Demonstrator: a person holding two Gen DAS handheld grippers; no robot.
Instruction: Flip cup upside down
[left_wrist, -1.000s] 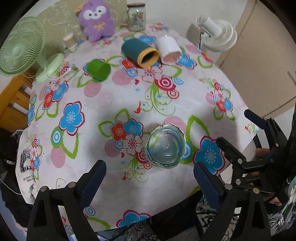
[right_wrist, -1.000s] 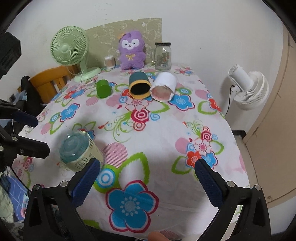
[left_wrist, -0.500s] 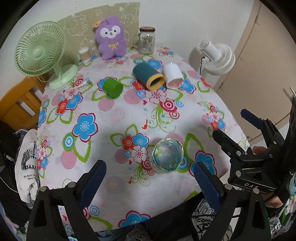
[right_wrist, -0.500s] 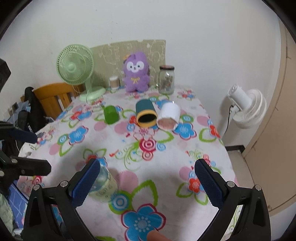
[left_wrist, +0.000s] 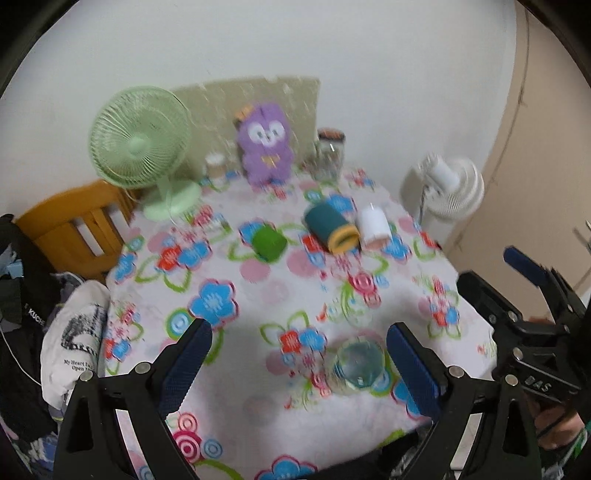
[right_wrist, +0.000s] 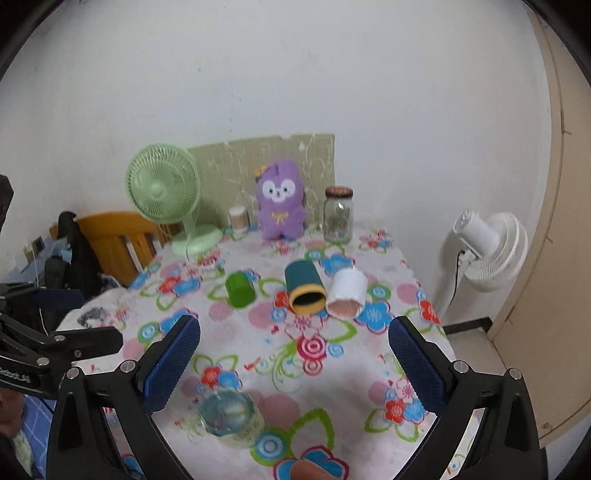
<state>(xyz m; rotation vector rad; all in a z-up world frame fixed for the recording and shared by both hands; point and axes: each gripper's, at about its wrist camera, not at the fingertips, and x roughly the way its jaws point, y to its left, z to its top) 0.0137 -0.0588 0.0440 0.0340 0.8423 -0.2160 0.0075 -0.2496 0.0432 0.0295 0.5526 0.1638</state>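
Note:
A clear glass cup (left_wrist: 356, 365) stands bottom-up on the flowered tablecloth (left_wrist: 266, 295) near the front edge; it also shows in the right wrist view (right_wrist: 231, 415). A green cup (left_wrist: 269, 243), a teal cup with a yellow rim (left_wrist: 330, 229) and a white cup (left_wrist: 375, 226) lie on their sides further back. My left gripper (left_wrist: 299, 360) is open and empty, held above and behind the glass cup. My right gripper (right_wrist: 293, 360) is open and empty, also held back from the table; it shows at the right in the left wrist view (left_wrist: 517, 284).
A green desk fan (right_wrist: 164, 199), a purple plush toy (right_wrist: 280, 199), a glass jar (right_wrist: 338, 214) and a small container (right_wrist: 238, 218) stand along the back by the wall. A white fan (right_wrist: 484, 247) stands right of the table, a wooden chair (right_wrist: 118, 240) left.
Both grippers have pulled back and tilted up from the table, so the glass cup sits lower in both views. The cups have not moved. The left view is motion-blurred.

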